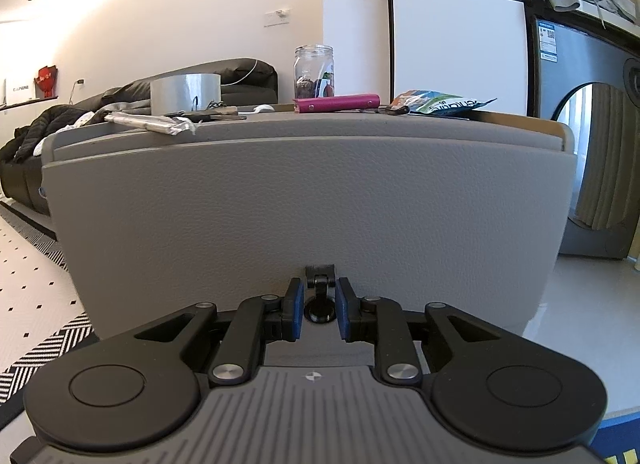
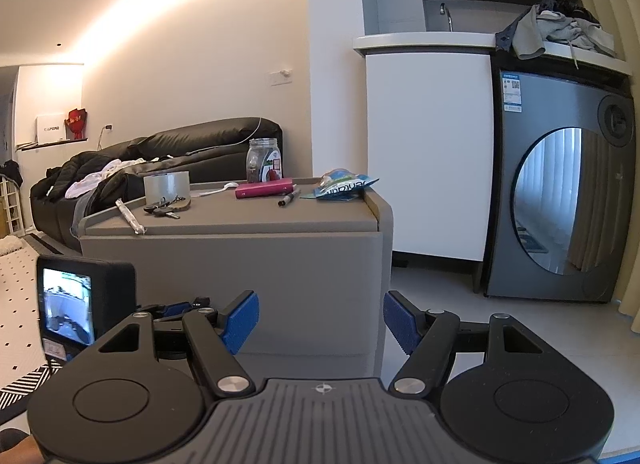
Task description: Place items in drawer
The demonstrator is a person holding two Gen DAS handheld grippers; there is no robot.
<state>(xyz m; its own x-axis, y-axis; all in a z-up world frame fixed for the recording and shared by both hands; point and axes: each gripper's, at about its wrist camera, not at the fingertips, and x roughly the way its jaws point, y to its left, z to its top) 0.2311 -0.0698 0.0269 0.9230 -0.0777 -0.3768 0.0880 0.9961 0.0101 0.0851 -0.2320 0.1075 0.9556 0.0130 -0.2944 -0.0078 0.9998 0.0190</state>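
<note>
Grey, leather-grained drawer (image 1: 304, 200) front is faced low by the left gripper (image 1: 319, 314); its blue-padded fingers (image 1: 295, 314) are set narrowly either side of a small black ring pull (image 1: 319, 306), contact not discernible. On the desk (image 2: 256, 220) above: tape roll (image 2: 167, 187), keys (image 2: 166, 208), magenta case (image 2: 264, 188), glass jar (image 2: 263, 160), marker (image 2: 289, 198), glossy pouch (image 2: 344, 186). Right gripper (image 2: 320, 322) is held level, well back, fingers spread, empty.
</note>
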